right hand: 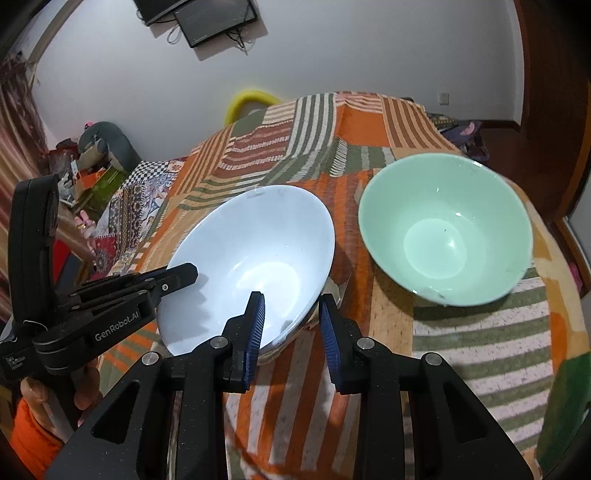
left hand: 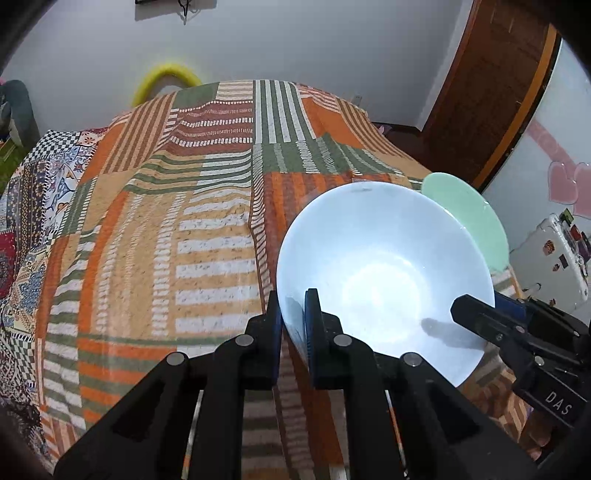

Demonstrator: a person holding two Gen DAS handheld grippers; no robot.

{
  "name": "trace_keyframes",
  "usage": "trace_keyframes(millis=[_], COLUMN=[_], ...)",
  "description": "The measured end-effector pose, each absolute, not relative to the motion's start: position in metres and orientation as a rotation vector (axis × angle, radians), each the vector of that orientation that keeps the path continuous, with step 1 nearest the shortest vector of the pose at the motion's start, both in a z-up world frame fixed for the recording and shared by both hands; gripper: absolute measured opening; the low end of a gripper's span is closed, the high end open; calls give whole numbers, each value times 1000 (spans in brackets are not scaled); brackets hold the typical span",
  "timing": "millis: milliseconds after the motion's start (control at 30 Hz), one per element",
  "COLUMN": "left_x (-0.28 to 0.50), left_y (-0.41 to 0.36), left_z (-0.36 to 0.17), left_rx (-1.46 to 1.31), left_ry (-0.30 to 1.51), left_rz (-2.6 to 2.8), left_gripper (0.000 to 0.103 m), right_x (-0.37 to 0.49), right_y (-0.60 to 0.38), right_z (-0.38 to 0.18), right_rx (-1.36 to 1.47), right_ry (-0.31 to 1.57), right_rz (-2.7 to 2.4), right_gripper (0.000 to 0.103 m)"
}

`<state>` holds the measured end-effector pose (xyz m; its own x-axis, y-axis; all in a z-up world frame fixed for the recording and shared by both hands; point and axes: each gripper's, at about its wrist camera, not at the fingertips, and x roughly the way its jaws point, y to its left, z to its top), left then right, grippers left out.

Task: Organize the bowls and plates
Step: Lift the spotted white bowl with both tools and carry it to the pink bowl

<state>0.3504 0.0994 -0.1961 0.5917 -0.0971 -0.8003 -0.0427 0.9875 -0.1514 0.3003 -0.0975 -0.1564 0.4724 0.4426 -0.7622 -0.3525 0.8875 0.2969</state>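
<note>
In the left wrist view we see our left gripper [left hand: 293, 314] clamped on the near rim of the white bowl [left hand: 384, 273], one finger outside the wall and one inside, the jaws narrow around the thin edge. The bowl tilts up off the striped blanket [left hand: 166, 221] that covers the bed. From this side the green bowl [left hand: 476, 221] is mostly hidden behind the white one; only a curved piece of its rim shows. Our right gripper [left hand: 476, 314] enters from the right, with one finger reaching over the white bowl's rim.

The right wrist view gives us what the left one lacks: the whole green bowl [right hand: 445, 229], upright on the blanket [right hand: 480, 332], just beside the white bowl [right hand: 251, 266] and apart from it. Here our right gripper [right hand: 291, 321] straddles the near edge of the white bowl, with the blue pads [right hand: 256, 328] set moderately apart. The left pad lies against the inside of the bowl, while the other stands clear of the outer wall, so the jaws are not closed on it. The left gripper [right hand: 177, 277] shows at the far left, on the opposite rim.

A yellow ring [right hand: 251, 99] peeks over the far edge of the bed, and a dark screen [right hand: 210, 18] hangs on the wall.
</note>
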Motion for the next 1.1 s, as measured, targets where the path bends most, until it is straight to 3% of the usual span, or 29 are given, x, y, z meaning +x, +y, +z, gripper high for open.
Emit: trace_keyframes(millis=[667, 1100], left_x=[206, 115], left_y=[97, 112], left_z=[-103, -95], left_rx=[-160, -175], left_ry=[793, 776], left_rz=[-1, 68], left_gripper=[11, 12], right_x=[211, 155], right_y=[-88, -66], right_z=[-83, -81], right_rx=[69, 56], right_ry=[808, 799], right_rz=[581, 672], right_gripper=[28, 28])
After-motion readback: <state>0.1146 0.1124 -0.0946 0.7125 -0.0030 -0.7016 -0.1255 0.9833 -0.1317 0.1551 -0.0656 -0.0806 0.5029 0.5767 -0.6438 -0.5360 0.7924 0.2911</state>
